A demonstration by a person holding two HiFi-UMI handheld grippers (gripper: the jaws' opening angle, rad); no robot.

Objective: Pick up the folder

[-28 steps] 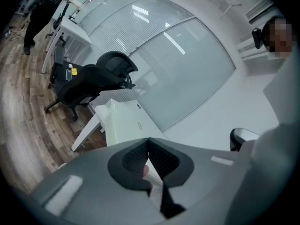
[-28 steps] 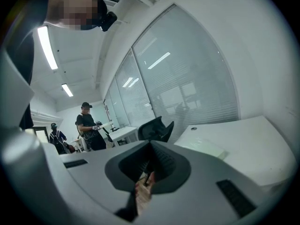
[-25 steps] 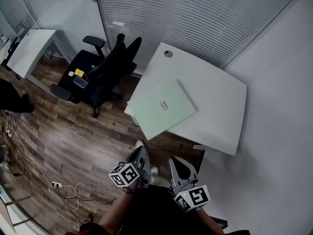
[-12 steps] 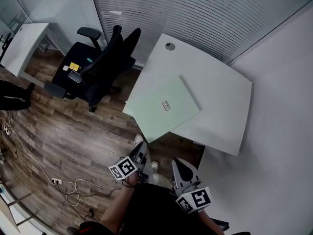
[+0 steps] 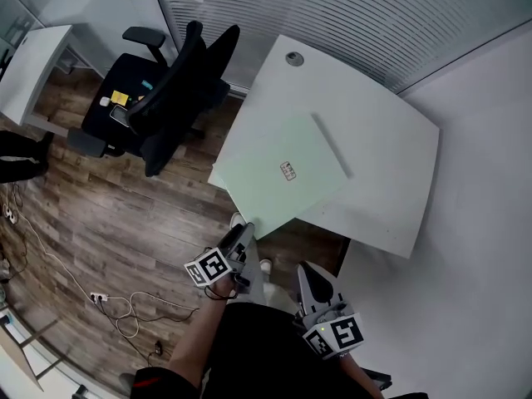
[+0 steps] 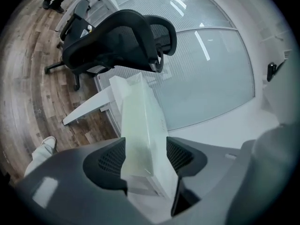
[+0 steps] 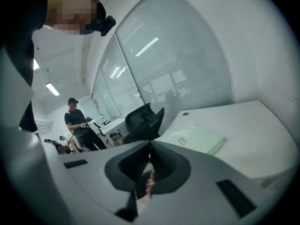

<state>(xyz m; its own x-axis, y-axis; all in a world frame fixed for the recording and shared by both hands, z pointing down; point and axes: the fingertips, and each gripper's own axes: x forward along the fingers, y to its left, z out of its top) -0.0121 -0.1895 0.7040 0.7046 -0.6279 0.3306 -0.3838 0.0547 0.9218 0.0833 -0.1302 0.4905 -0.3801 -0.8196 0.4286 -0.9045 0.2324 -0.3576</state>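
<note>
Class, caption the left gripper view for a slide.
Left gripper, jaws just opened, straddling a corner of the green folder on the desk; black office chair behind.

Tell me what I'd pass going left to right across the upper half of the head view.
Small white desk → black office chair → green folder → white wall.

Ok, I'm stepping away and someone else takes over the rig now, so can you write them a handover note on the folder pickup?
Left hand-held gripper: jaws just opened, a corner of the folder between them, not clamped.
Right hand-held gripper: shut, empty, short of the desk.
Folder: flat on the white desk, near corner overhanging the edge.
Done: approach. To do: close on the corner, lift.
</note>
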